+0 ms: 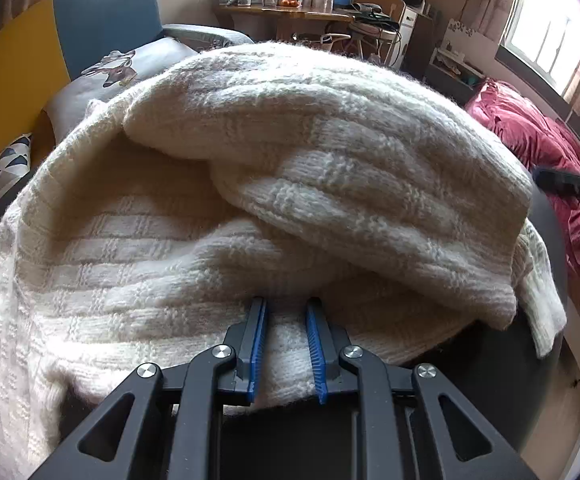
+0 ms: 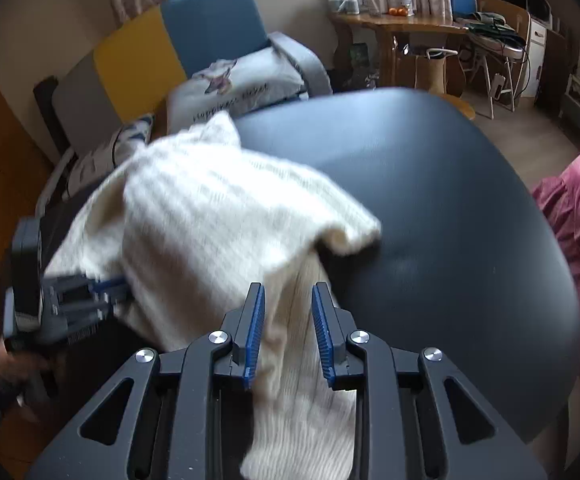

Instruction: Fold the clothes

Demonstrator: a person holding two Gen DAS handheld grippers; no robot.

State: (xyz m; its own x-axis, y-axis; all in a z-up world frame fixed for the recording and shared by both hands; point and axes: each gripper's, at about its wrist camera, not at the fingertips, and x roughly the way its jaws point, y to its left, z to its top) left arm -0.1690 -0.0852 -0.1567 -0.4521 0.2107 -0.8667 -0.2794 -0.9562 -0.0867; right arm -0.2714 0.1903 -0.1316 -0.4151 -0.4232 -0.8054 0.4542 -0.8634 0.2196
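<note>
The dark round table [image 2: 429, 200] carries one cream knitted sweater [image 2: 210, 208], apparently overhanging its left edge.

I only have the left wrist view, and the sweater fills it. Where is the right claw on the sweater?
Observer: The right claw has a strip of the sweater running between its fingers, and the strip hangs down below them.
Operator: How much table is free on that side?
Observer: The dark table is bare to the right of the sweater and beyond it.
Operator: How does my left claw look from there?
Observer: The left claw sits at the sweater's left edge. It is blurred, and a hand holds it from behind.
</note>
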